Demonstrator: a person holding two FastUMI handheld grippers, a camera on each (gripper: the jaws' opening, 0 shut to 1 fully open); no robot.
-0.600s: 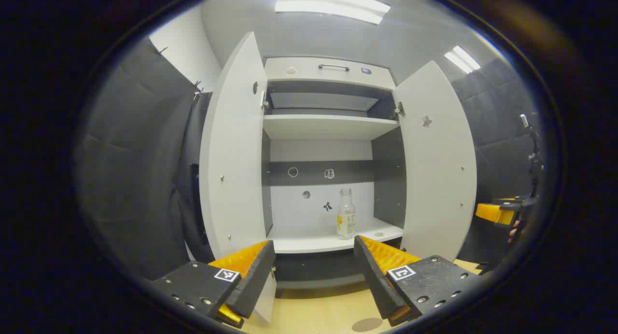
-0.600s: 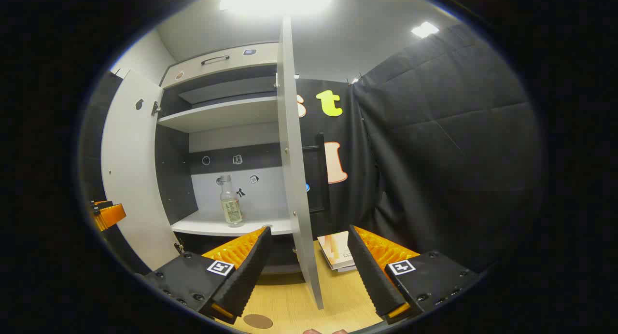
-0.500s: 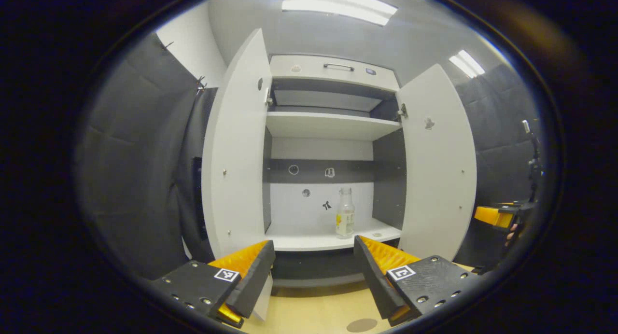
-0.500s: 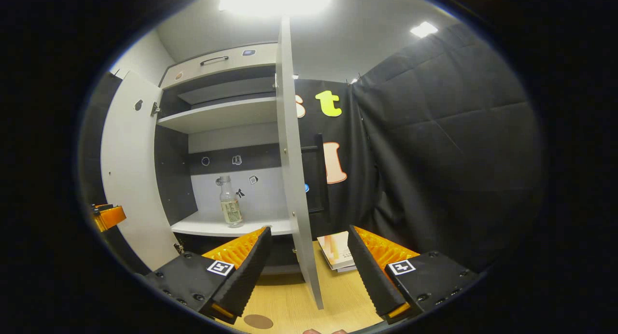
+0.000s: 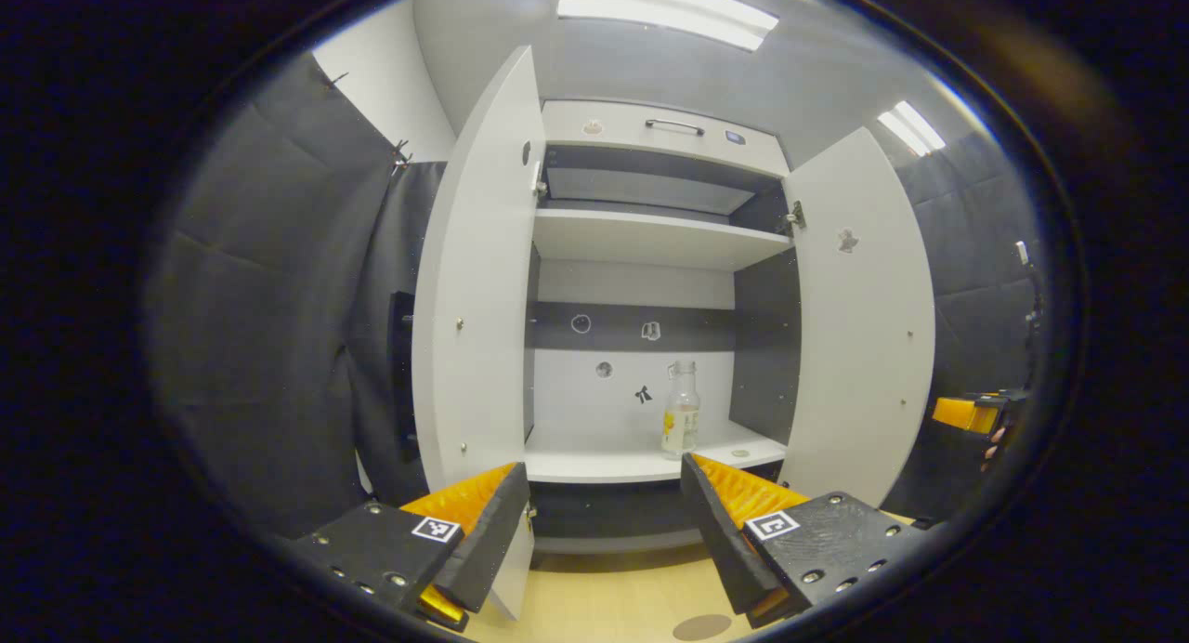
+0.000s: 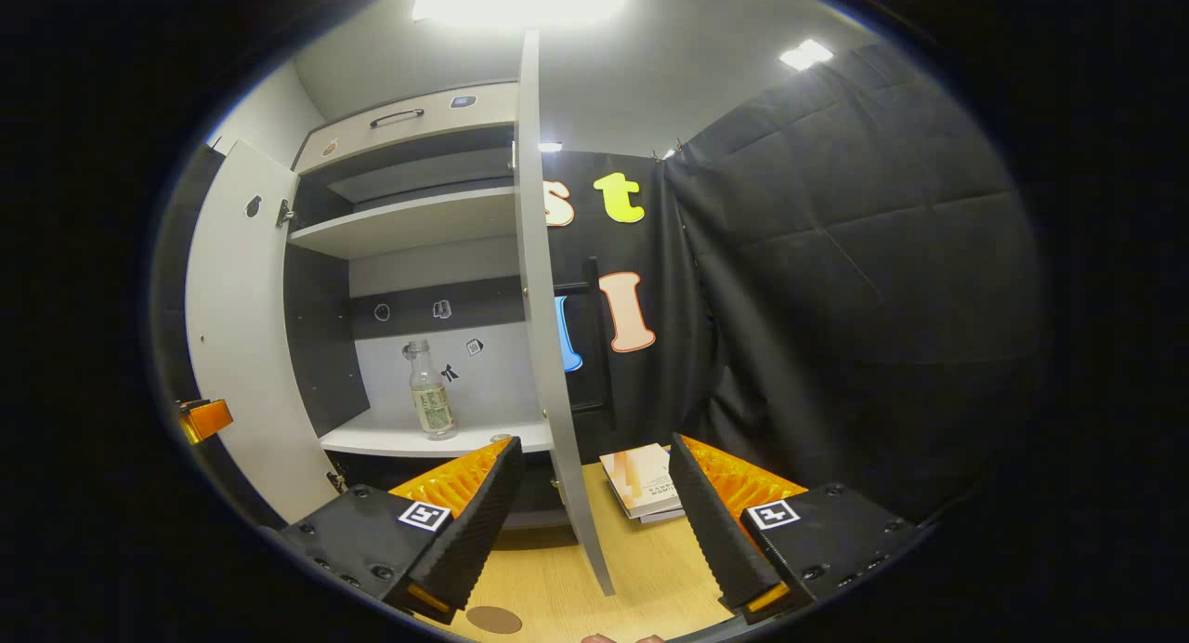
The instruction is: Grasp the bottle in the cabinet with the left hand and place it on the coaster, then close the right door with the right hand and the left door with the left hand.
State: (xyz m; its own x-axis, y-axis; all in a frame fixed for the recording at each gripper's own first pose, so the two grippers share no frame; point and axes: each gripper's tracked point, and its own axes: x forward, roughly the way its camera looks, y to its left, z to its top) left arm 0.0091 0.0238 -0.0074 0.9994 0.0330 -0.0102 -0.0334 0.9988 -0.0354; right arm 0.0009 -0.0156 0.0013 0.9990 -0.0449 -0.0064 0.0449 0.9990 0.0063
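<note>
1. The cabinet (image 5: 650, 243) is seen with both doors swung wide: the left door (image 5: 478, 281) and the right door (image 5: 859, 318) are stood out toward the cameras.
2. The bottle (image 5: 681, 423) is found upright on the lower shelf (image 5: 594, 457), toward that shelf's right front corner, apart from the back wall. In the right gripper view the bottle (image 6: 428, 403) is seen left of the right door's edge (image 6: 548, 327).
3. The left tongs (image 5: 604, 522) are held agape before the cabinet, nothing between the fingers, well short of the bottle.
4. The right tongs (image 6: 590, 522) are likewise spread, empty, astride the right door's lower edge without touching it.
5. A round brown coaster (image 5: 701, 627) is noted on the worktop (image 5: 604, 597) near its front edge; a book (image 6: 641, 480) is laid right of the right door.
</note>
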